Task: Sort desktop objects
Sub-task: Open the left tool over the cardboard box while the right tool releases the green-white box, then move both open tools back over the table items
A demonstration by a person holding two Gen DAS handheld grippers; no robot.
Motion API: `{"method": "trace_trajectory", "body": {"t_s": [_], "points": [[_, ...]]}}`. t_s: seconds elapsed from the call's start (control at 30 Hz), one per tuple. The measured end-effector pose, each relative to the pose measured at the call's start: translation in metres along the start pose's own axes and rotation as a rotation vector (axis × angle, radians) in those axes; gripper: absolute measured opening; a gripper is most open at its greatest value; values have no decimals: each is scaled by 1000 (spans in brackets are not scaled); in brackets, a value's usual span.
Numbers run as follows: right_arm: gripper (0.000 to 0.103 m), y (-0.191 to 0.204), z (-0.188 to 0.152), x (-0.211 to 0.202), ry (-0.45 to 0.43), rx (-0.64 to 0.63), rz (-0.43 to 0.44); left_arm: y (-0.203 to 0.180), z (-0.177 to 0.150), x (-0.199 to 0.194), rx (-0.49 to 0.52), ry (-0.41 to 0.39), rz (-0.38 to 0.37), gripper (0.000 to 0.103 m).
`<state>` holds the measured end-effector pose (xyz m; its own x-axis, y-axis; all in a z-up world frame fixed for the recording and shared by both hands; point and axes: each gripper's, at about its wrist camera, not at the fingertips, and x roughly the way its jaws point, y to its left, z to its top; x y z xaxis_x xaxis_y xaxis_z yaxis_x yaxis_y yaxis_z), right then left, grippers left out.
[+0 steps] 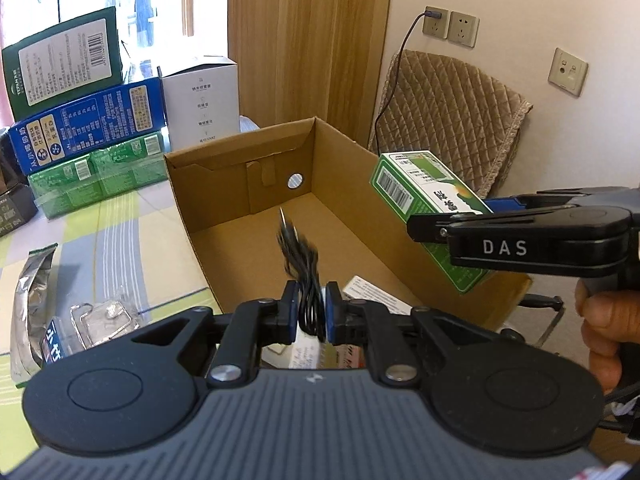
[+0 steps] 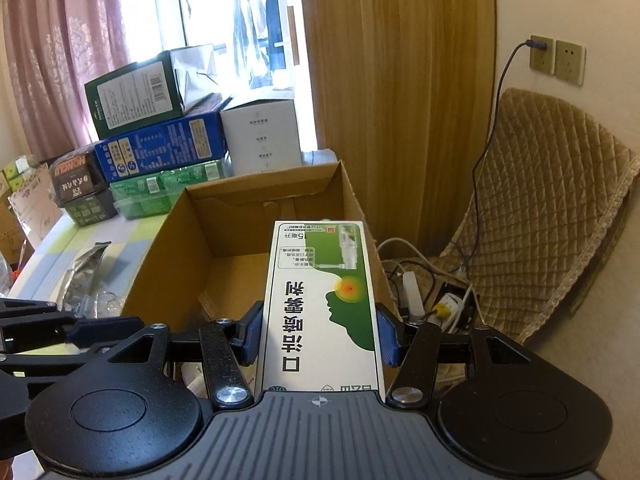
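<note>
At the far left of the tabletop (image 1: 120, 216), against the window, packaged boxes are stacked: a dark green carton (image 1: 64, 64) on a blue box (image 1: 88, 128) on green shrink-wrapped packs (image 1: 96, 180), with a white box (image 1: 200, 100) beside them. Nearer on the left lie a silver foil pouch (image 1: 30, 304) and a clear plastic packet (image 1: 100, 320). The open cardboard box (image 1: 248, 184) stands in the middle, its near wall just ahead of both tools. The left tool (image 1: 312, 312) is tilted down over the box's near end, its blue pads nearly together on a bundle of black cable (image 1: 298, 248) that sticks up between them; whether they still press it cannot be told. A white leaflet or small carton (image 1: 372, 292) lies in the box just right of it. The right tool (image 2: 320, 332), held by a hand (image 1: 600, 332), points down over the box's right wall and is clamped on a green-and-white spray carton (image 2: 320, 304). Further right, a quilted chair (image 2: 540, 208) stands by the wall, with a power strip (image 2: 448, 304) and tangled cords at its foot.
</note>
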<state>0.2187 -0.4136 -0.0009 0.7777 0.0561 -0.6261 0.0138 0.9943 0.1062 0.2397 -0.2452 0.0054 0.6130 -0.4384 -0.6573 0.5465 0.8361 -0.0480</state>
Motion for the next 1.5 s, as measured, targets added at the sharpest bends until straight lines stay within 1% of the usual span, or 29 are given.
{"method": "trace_trajectory", "body": {"t_s": [0.03,0.13,0.33,0.47,0.5,0.53,0.57,0.6,0.7,0.8,1.0,1.13,1.2,1.27,1.33,1.47,1.5], "points": [[52,0,-1,1,3,1,1,1,-1,1,3,1,1,20],[52,1,-4,5,12,3,6,6,-4,1,-3,0,3,20],[53,7,-3,8,17,7,19,10,-8,-11,-18,-22,17,21],[53,10,2,8,0,25,59,13,-11,-20,-32,-31,24,23],[53,11,4,7,-8,26,62,14,-12,-22,-36,-32,26,24],[58,11,6,5,-15,27,58,15,-12,-23,-37,-32,27,24],[65,11,7,3,-23,30,56,15,-13,-24,-37,-30,29,24],[67,11,8,1,-33,32,56,16,-13,-25,-39,-29,30,25],[67,13,10,-6,-41,26,53,17,-16,-29,-42,-29,32,25],[68,16,10,-13,-40,21,49,18,-19,-34,-41,-33,38,31],[68,25,7,-32,-41,5,51,22,-24,-50,-57,-38,53,33],[72,33,5,-48,-39,-1,51,24,-24,-66,-64,-53,65,40],[76,39,3,-54,-36,-8,52,25,-26,-74,-69,-58,72,44],[85,45,0,-61,-31,-16,54,27,-27,-82,-77,-62,77,48],[91,51,-3,-67,-29,-22,52,28,-29,-90,-86,-65,82,58],[97,59,-8,-78,-30,-25,54,30,-36,-103,-105,-61,92,65],[99,60,-10,-81,-30,-26,55,32,-38,-106,-112,-63,95,69]]}}
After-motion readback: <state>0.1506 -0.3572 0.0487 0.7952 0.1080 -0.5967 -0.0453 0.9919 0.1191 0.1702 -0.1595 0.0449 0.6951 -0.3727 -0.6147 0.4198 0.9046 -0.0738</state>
